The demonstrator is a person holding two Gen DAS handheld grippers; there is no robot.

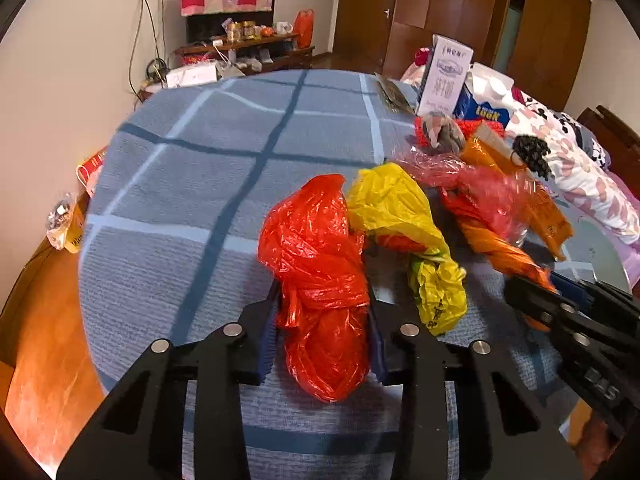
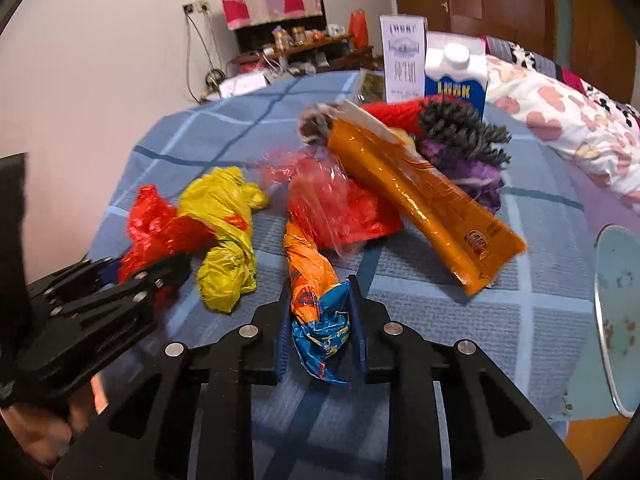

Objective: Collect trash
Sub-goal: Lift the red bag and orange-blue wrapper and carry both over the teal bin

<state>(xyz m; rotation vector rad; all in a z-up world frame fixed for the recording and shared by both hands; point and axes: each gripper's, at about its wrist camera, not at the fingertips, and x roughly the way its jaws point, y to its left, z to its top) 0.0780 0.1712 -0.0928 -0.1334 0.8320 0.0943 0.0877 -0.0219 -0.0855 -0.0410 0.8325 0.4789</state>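
A crumpled red plastic bag (image 1: 320,280) lies on the blue checked cloth (image 1: 192,184), and my left gripper (image 1: 323,312) is shut on it. A yellow bag (image 1: 404,220) lies just right of it. My right gripper (image 2: 320,308) is shut on an orange and blue snack wrapper (image 2: 316,300). In the right wrist view the left gripper (image 2: 132,284) shows at the left on the red bag (image 2: 156,224), beside the yellow bag (image 2: 228,236). A pinkish-red clear bag (image 2: 332,204) and a long orange packet (image 2: 424,200) lie further back.
Behind the trash stand a blue milk carton (image 2: 456,80), a white carton (image 2: 404,60), a red knit piece (image 2: 396,114) and dark and purple yarn items (image 2: 464,136). A pale plate (image 2: 616,320) sits at the right edge. A flowered quilt (image 2: 560,120) lies beyond.
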